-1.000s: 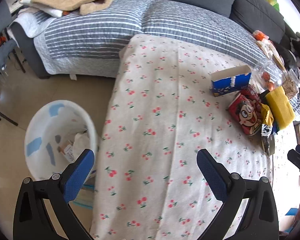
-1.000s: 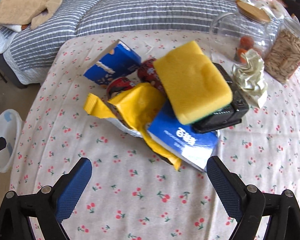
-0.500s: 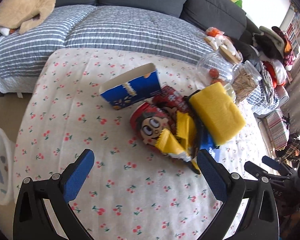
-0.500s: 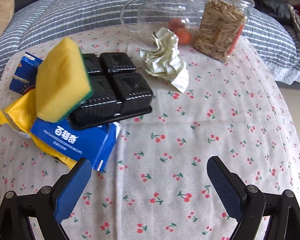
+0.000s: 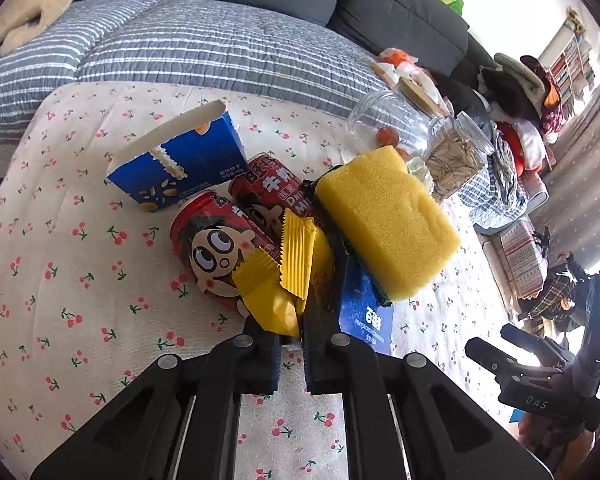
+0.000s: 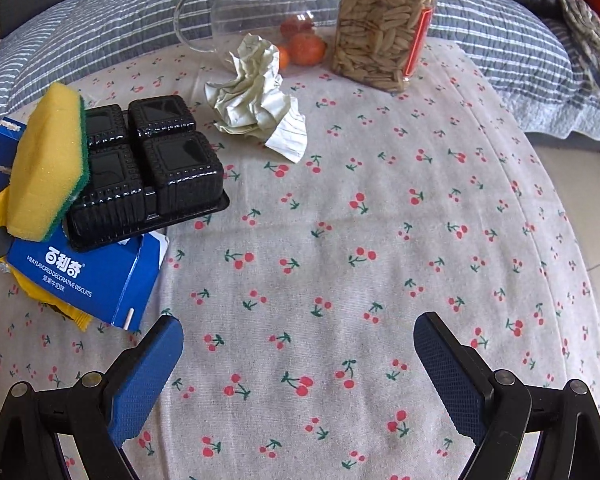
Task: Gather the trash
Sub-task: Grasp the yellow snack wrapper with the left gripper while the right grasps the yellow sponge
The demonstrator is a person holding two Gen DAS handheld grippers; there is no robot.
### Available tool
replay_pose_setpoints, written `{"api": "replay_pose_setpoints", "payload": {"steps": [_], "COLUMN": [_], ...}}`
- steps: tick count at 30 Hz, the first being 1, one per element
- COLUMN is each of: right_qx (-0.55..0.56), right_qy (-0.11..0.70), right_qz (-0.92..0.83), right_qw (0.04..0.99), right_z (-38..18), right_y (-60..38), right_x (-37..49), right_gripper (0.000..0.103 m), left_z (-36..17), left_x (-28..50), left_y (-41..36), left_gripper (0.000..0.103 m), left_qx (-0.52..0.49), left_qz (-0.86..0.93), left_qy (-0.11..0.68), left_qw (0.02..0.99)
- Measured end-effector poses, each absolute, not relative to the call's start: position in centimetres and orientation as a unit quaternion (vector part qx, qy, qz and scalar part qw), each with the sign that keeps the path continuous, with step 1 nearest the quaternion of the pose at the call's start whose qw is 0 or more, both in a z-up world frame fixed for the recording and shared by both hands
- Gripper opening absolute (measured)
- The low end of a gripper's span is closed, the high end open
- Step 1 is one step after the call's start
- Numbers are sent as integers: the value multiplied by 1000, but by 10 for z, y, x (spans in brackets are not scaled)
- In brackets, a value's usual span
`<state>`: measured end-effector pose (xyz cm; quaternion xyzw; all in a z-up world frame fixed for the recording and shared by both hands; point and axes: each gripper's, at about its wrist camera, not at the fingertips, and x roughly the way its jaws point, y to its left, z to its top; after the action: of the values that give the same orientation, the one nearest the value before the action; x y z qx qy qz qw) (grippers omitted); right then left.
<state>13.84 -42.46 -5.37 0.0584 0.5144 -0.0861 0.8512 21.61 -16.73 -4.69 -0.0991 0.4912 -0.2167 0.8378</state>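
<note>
On a table covered with a cherry-print cloth (image 6: 380,208), a heap of trash sits in front of a sofa draped in a grey striped quilt (image 5: 204,44). The left gripper (image 5: 291,334) has its two fingers drawn close together, pinching the lower edge of a yellow snack wrapper (image 5: 284,280) at the near side of the heap. The wrapper lies against two red drink cans (image 5: 216,240) printed with a cartoon face, which rest on their sides next to each other. Behind the cans stands an open blue biscuit box (image 5: 180,160). To the right of the wrapper, a yellow sponge (image 5: 384,220) with a green scouring side rests tilted on top of a black plastic tray (image 6: 148,168), and the tray itself sits on a second, flattened blue box (image 6: 88,280) with white lettering.

The right gripper (image 6: 298,372) hovers above bare cloth with its blue-padded fingers (image 6: 144,376) spread wide apart and nothing between them. Ahead of it lies a crumpled piece of pale paper (image 6: 256,96), just beside the tray but not touching it. Behind the paper stand a clear glass jug (image 6: 260,4) containing small orange fruits and a clear jar of seeds (image 6: 384,24), both near the far edge of the table.
</note>
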Motion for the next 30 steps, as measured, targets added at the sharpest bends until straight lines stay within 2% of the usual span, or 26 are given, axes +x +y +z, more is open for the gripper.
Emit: {"api": "replay_pose_setpoints", "payload": {"steps": [12, 21, 25, 30], "right_qx": [72, 89, 150, 203], "right_qy": [511, 478, 492, 513], "right_qz": [-65, -1, 25, 38], "right_qw": [854, 874, 857, 833], "right_z": [-51, -37, -46, -68], "right_y": [-407, -358, -344, -332], "right_x": [145, 169, 184, 202], "right_gripper": [96, 96, 95, 83], "left_z": [-1, 3, -2, -9], "left_x": [193, 191, 191, 189], "left_y": [-108, -42, -22, -4], "left_gripper": [7, 7, 7, 7], "left_qx": [-79, -88, -88, -97], "left_qz": [-175, -117, -103, -95], "left_qy": [453, 452, 459, 471], "left_qw": [871, 880, 878, 871]}}
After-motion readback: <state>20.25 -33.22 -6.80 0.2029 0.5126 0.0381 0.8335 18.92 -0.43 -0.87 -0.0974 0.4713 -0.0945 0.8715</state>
